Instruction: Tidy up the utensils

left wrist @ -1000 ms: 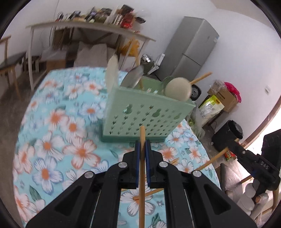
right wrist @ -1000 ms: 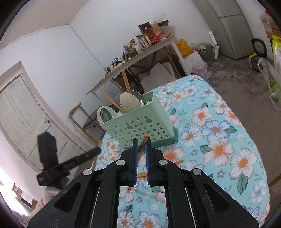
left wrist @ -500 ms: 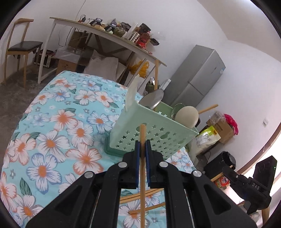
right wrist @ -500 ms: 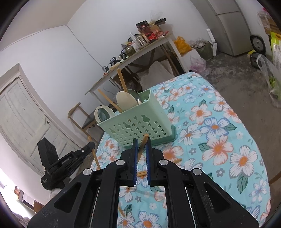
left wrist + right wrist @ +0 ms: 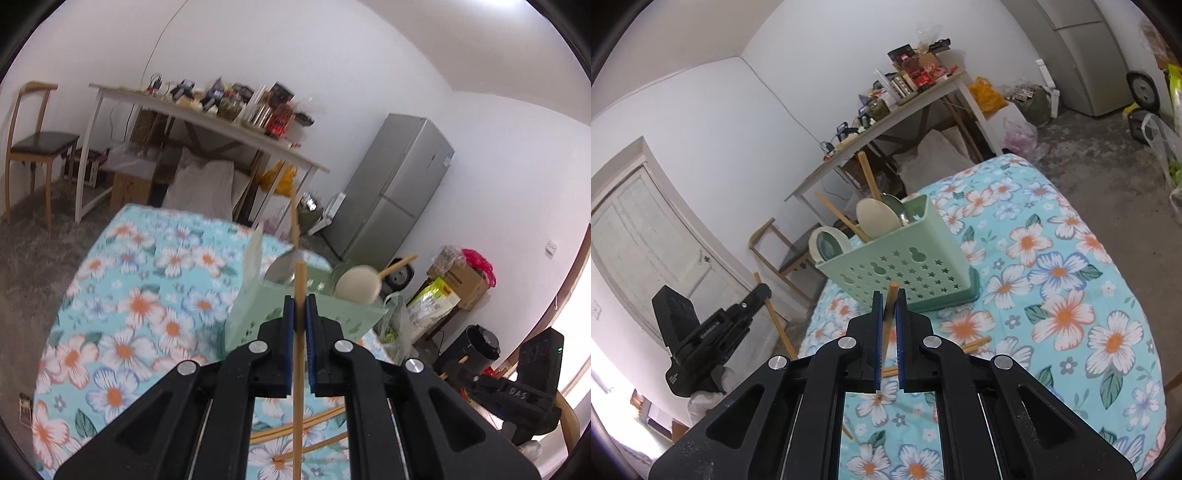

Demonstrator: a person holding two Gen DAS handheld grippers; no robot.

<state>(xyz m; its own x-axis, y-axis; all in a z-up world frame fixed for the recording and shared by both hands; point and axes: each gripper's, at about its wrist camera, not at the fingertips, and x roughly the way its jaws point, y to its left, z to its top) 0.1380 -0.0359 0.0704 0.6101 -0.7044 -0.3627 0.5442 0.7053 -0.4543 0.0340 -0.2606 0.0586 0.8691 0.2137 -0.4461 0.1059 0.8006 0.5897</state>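
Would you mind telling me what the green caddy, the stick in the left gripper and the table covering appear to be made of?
The green caddy looks like matte moulded plastic: thin uniform walls with punched star and gourd cut-outs. The chopstick in the left gripper seems bamboo or wood, plain tan and unglossed. The tablecloth appears to be printed fabric, floral and draping softly over the edge.

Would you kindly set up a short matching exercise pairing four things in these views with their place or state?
1. left claw
2. right claw
3. green utensil basket
4. loose chopsticks

a. lying flat on the tablecloth
b. shut on a chopstick beside the basket's front wall
c. holds spoons upright
d. shut on a chopstick raised at the basket's rim

1-d, 2-b, 3-c, 4-a
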